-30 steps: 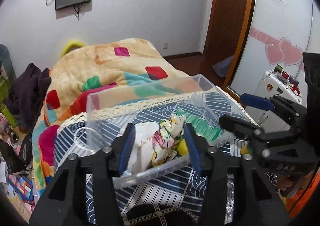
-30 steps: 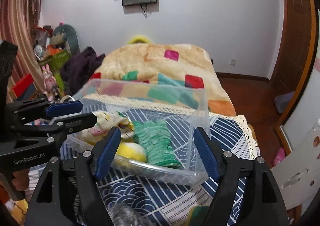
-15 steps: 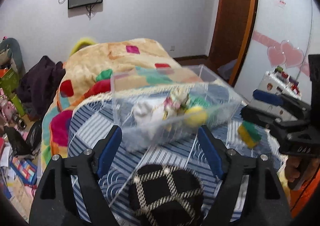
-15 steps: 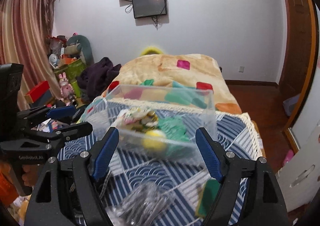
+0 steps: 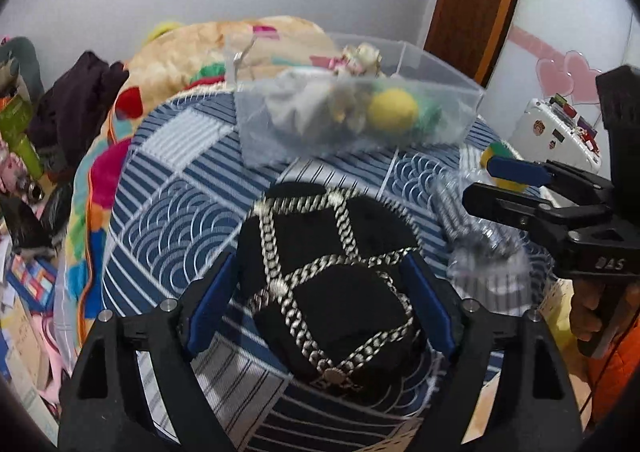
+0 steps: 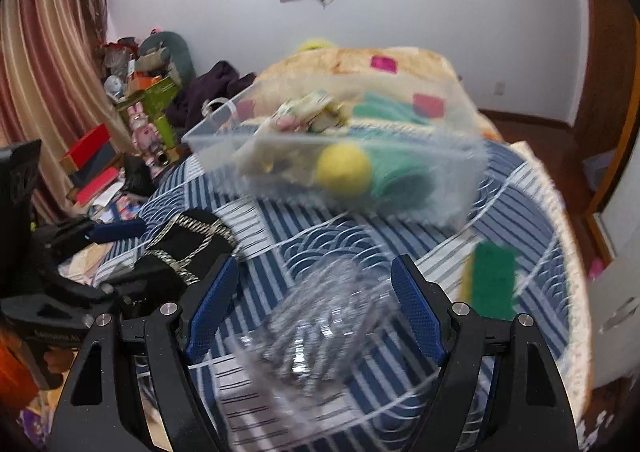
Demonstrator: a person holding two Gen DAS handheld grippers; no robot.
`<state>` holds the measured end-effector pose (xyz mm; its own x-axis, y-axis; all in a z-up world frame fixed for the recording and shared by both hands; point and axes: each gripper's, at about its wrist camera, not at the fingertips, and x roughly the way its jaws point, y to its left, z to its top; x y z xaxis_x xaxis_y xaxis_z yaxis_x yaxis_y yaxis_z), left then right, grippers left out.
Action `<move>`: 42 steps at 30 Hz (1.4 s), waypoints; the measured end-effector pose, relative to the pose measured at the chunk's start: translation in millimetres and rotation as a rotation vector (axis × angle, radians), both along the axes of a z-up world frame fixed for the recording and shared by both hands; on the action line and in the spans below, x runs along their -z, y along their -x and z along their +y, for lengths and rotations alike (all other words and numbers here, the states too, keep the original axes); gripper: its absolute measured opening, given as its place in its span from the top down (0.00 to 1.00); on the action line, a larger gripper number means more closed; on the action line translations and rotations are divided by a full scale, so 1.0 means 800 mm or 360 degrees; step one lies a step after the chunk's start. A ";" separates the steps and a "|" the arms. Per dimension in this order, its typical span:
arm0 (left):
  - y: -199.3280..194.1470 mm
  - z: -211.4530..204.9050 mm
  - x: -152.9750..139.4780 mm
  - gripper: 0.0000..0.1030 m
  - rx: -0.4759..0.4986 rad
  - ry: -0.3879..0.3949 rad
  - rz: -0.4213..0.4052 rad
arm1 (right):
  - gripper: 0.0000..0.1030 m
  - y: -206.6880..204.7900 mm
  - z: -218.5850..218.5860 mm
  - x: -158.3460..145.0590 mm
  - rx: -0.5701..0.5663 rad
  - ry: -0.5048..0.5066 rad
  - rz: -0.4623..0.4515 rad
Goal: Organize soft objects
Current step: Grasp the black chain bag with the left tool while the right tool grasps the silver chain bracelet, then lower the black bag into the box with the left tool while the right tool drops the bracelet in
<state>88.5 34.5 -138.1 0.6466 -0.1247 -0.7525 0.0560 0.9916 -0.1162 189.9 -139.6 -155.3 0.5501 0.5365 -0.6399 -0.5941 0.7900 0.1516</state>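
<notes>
Both grippers have pulled back from the clear bin (image 5: 356,111), now well ahead on the blue patterned cloth (image 5: 180,191). Left gripper (image 5: 320,304) jaws opening, straddling the black chained pouch (image 5: 332,284), pads apart from it. Right gripper (image 6: 316,316) wide, over the crinkly clear plastic (image 6: 320,336).

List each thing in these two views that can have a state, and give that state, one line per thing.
Left gripper: jaws opening, either side of the black pouch, pads not pressing it.
Right gripper: open over the crumpled clear plastic.
Black pouch: lying on the tablecloth.
Clear bin: lidless, holding soft things.
Yellow ball: inside the bin.
Green sponge: lying outside the bin.
Crumpled clear plastic: loose on the cloth.
</notes>
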 end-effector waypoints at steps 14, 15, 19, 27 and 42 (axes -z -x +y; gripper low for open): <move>0.019 0.004 0.015 0.56 0.0014 0.0016 -0.0050 | 0.56 0.010 0.046 0.012 -0.0192 0.0034 0.0033; 0.019 0.006 0.015 0.59 0.0007 0.0020 -0.0051 | 0.57 0.011 0.050 0.014 -0.0210 0.0041 0.0039; 0.020 0.011 0.014 0.65 -0.0004 0.0060 -0.0055 | 0.70 0.009 0.061 0.025 -0.0255 0.0063 0.0086; 0.025 0.016 0.004 0.78 -0.0008 0.0092 -0.0085 | 0.92 0.004 0.063 0.035 -0.0267 0.0041 0.0117; 0.012 0.029 -0.065 0.82 -0.0063 0.0075 -0.0345 | 0.94 0.008 0.018 -0.023 -0.0056 -0.0081 -0.0164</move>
